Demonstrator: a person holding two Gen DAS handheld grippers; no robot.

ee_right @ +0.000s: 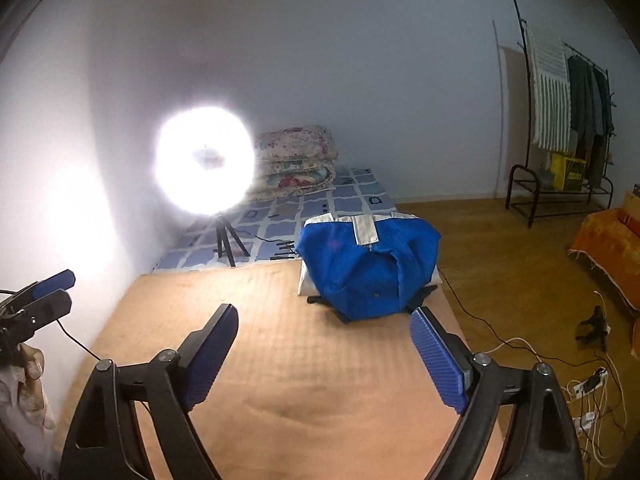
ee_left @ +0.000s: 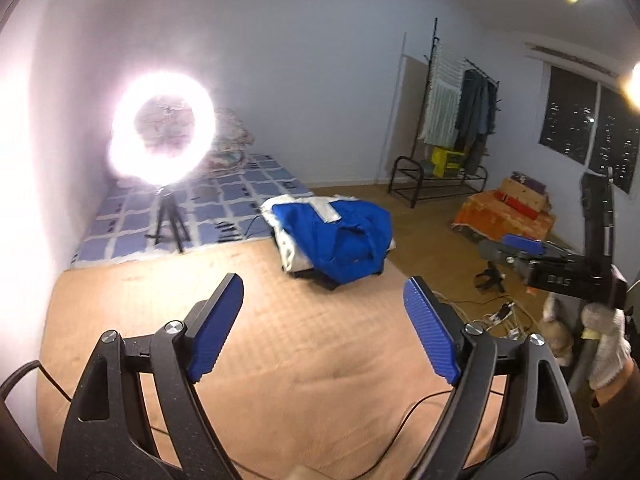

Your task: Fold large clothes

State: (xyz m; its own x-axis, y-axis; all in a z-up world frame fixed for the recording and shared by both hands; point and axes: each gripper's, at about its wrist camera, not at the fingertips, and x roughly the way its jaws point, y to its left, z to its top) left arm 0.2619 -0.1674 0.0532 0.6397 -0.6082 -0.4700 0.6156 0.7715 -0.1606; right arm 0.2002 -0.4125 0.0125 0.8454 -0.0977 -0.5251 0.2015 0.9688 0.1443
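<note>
A blue and white garment lies bundled on a small pile at the far right side of the tan mat. My left gripper stands open above the mat, short of the garment, with nothing between its blue pads. My right gripper is also open and empty, its tips just before the garment's near edge. In the left wrist view the right gripper shows at the right, held by a gloved hand. The left gripper shows at the left edge of the right wrist view.
A bright ring light on a tripod stands on a blue patterned mattress beyond the mat. A folded floral quilt lies by the wall. A clothes rack, an orange covered seat and floor cables are to the right.
</note>
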